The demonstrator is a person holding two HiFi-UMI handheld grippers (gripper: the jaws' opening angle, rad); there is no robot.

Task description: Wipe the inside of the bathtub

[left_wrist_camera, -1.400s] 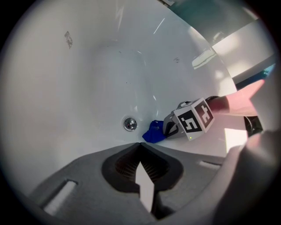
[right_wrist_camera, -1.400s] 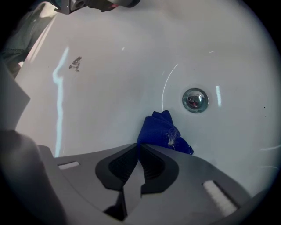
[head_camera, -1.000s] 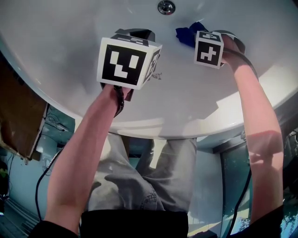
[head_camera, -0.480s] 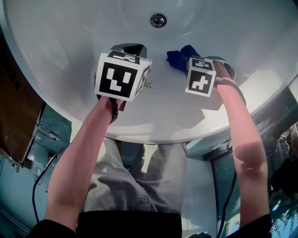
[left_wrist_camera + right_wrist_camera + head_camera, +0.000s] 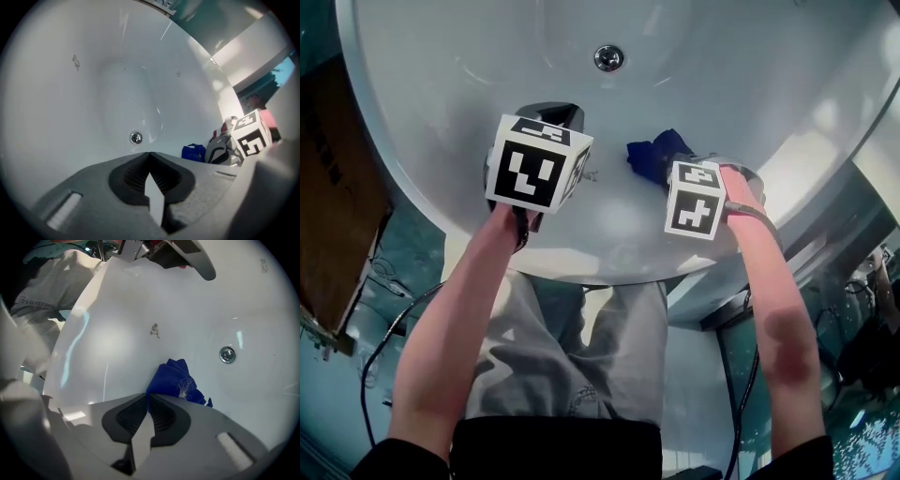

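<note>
Cloth (image 5: 176,378) pinched in right gripper (image 5: 149,395); left gripper (image 5: 150,154) jaws together, empty. Best: press flat, overlap strokes across tub (image 5: 431,112).

White bathtub (image 5: 441,112), inner surface: blue cloth (image 5: 652,155) bunched against the sloping wall, near the round metal drain (image 5: 608,57). Small dark mark (image 5: 154,330) beside the cloth.

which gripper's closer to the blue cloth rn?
Right. The right gripper is shut on the cloth, which sticks out past its tips. The left gripper is shut and empty, apart from the cloth, to its left.
</note>
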